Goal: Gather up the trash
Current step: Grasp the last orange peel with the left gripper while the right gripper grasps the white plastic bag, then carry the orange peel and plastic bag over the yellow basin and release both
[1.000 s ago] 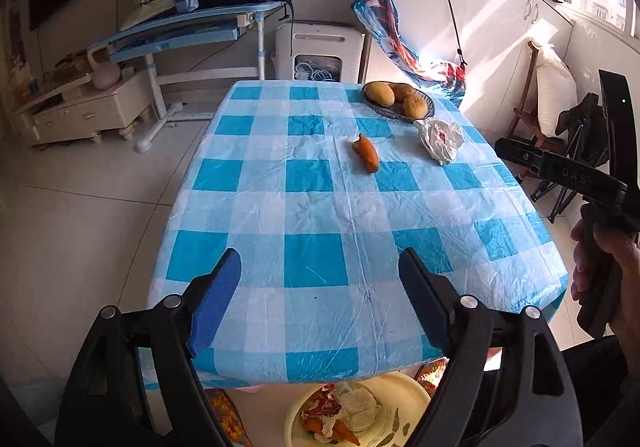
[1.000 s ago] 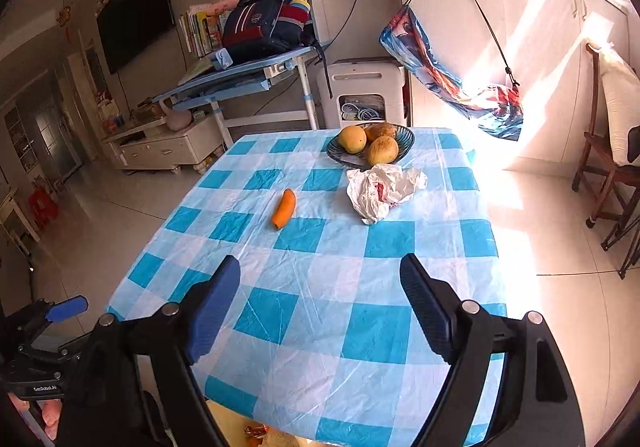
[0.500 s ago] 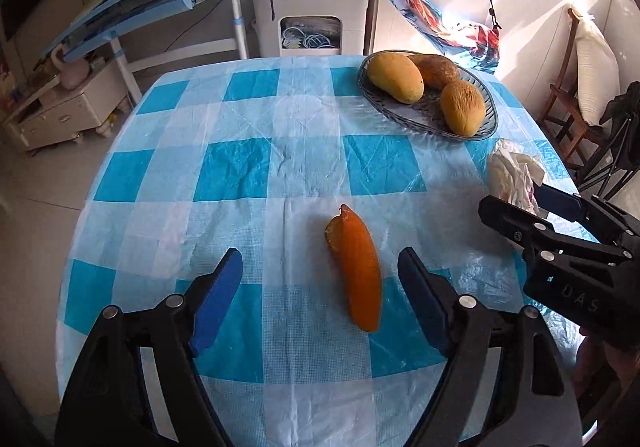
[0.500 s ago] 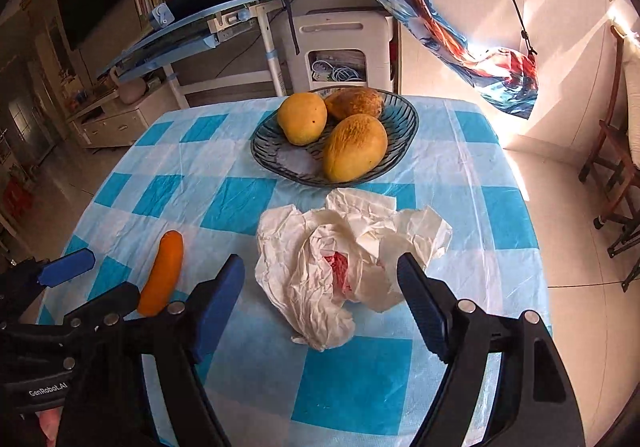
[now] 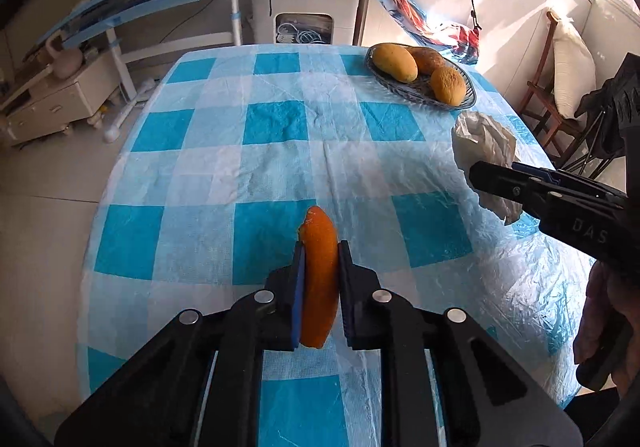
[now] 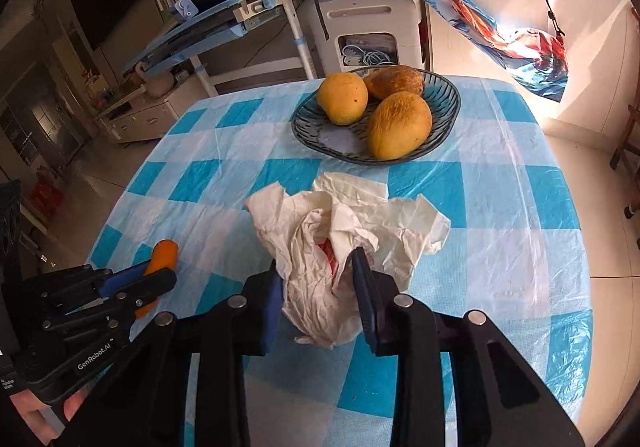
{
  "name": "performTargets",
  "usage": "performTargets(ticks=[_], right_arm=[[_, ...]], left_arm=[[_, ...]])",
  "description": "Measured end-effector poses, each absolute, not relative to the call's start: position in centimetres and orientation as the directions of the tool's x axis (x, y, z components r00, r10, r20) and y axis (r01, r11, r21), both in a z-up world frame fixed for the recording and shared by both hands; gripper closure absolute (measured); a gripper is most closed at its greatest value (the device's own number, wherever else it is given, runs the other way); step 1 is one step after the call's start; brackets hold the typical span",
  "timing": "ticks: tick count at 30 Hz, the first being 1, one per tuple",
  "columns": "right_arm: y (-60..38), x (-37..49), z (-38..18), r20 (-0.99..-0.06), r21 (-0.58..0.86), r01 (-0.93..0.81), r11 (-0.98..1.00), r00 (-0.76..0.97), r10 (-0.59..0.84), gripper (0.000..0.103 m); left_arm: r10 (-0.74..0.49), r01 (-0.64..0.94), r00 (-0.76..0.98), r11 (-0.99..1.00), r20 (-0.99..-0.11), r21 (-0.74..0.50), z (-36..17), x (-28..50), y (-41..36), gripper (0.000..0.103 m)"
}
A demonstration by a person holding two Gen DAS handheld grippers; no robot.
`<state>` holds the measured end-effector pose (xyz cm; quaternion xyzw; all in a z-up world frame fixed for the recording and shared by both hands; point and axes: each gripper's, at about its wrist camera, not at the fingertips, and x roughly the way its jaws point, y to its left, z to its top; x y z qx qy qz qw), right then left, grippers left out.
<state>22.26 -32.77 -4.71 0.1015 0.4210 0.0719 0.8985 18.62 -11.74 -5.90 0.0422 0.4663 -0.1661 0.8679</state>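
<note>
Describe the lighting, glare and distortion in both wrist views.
Left wrist view: fisheye bends the checked tablecloth edges; sun glare washes the wall at upper right; the orange peel is sharp. Right wrist view: strong sun on the right whitens the floor, the left of the room is dim, and the crumpled paper is crisp.

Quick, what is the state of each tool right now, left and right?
Left tool: just closed, holding the orange peel.
Right tool: jaws just closing, pads pressing on the crumpled white paper between them.
</note>
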Motion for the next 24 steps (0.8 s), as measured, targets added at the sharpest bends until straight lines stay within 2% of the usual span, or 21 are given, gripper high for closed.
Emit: performTargets(ticks=[6, 10, 24], right_arm=[[-27.9, 18.2, -2.8, -0.724, 0.231, -0.155, 0.961, 0.632, 0.276, 0.07], [-25.9, 15.0, -3.0, -0.717, 0.26, -0.171, 0.95, 0.625, 0.309, 0.07], [-19.3, 3.0, -4.2, -0.742, 0.229, -0.305, 0.924, 0.56, 0.369, 0.068]], left_arm=[[-0.238, 0.285, 0.527, 0.954, -0.816, -0.095, -4.2, 14.1, -6.7, 0.088], [-0.239, 0.267, 0.553, 0.958, -0.798, -0.102, -2.9, 11.3, -4.7, 0.088], [-0.253, 0.27, 0.606, 0.957, -0.755, -0.104, -0.9, 3.3, -2.5, 0.088]])
